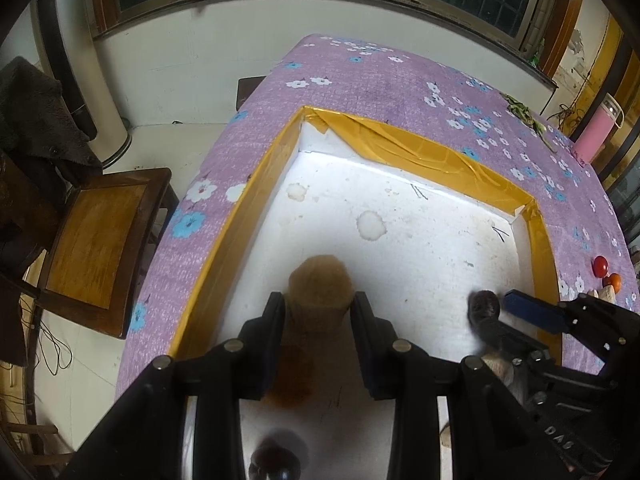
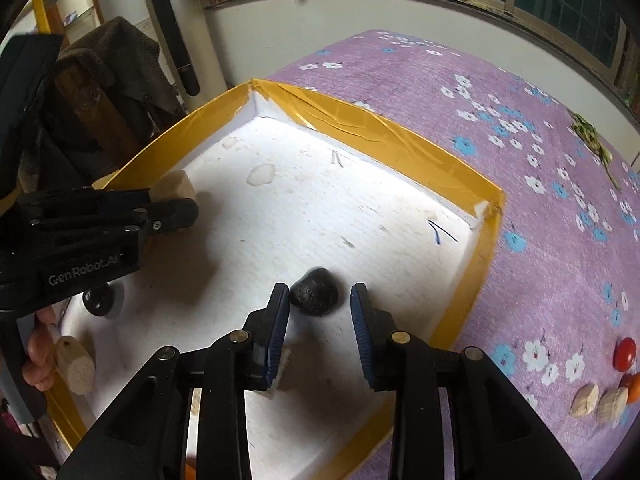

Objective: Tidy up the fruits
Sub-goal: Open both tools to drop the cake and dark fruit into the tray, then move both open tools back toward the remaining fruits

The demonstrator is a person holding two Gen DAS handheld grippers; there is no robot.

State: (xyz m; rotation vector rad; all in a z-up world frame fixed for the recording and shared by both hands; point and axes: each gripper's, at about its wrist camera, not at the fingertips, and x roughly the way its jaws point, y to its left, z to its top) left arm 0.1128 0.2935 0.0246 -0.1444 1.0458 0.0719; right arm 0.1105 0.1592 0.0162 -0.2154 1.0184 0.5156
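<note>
A white foam tray (image 1: 420,240) with a yellow taped rim (image 2: 400,136) lies on the purple flowered table. My left gripper (image 1: 319,304) is shut on a tan fuzzy fruit (image 1: 320,284) and holds it over the tray; the fruit also shows in the right wrist view (image 2: 174,186). My right gripper (image 2: 320,300) is open, its fingers standing either side of a dark wrinkled fruit (image 2: 316,292) on the tray floor, not touching it. That fruit also shows in the left wrist view (image 1: 484,304).
In the tray lie a dark round fruit (image 2: 98,300) and a tan piece (image 2: 76,364) at the left. On the cloth to the right are red fruit (image 2: 625,354), orange fruit (image 2: 632,386) and two tan pieces (image 2: 600,400). A wooden chair (image 1: 104,240) stands left of the table.
</note>
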